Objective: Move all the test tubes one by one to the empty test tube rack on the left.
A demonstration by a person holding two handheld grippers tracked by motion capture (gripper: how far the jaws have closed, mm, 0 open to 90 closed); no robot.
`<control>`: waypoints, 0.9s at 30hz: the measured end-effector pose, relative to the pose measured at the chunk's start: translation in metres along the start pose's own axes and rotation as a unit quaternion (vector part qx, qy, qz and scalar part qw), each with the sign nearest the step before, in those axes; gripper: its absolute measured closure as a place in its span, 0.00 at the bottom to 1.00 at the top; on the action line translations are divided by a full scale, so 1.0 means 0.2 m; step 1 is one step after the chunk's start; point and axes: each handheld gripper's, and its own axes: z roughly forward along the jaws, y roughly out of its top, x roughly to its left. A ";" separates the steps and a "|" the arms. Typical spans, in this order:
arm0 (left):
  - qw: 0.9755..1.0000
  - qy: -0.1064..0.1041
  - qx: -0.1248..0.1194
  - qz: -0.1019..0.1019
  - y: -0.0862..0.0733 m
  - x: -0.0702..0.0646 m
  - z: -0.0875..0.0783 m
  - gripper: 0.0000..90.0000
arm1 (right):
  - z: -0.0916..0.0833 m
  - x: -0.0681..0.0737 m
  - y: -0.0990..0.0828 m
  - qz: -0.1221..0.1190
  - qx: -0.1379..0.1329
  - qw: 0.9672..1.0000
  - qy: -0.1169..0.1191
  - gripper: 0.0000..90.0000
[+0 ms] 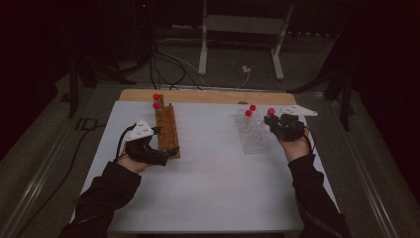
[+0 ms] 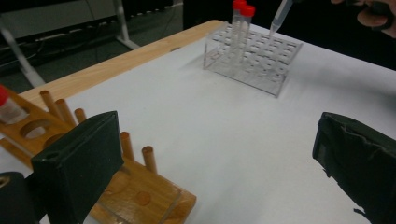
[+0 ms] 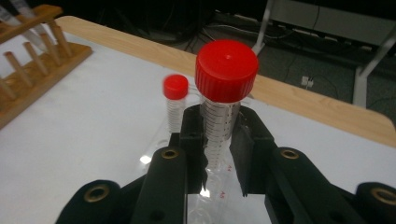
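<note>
Red-capped tube lifted clear of the clear rack

The right hand-held gripper [image 3: 218,154] clenches a red-capped tube [image 3: 223,112] just under its cap, above the clear rack [image 1: 253,135]; light, stiff, slick plastic, best gripped there. The left hand-held gripper [image 2: 210,158] gapes by the wooden rack [image 1: 167,130]

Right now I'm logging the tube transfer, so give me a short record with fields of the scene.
right gripper: shut on red-capped tube, lifted above clear rack
left gripper: open, holding nothing, beside wooden rack
clear rack: two capped tubes upright at its far end
wooden rack: two red-capped tubes at its far end
surface: white table
</note>
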 end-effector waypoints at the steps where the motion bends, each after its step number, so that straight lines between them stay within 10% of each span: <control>1: 1.000 -0.003 0.000 0.000 0.00 0.00 0.00 0.03 | -0.01 0.01 0.01 -0.004 -0.002 1.000 0.003 0.83; 27: 0.998 -0.054 0.002 0.038 0.13 -0.15 0.06 0.03 | -0.12 0.40 -0.04 -0.069 0.014 0.990 0.126 0.83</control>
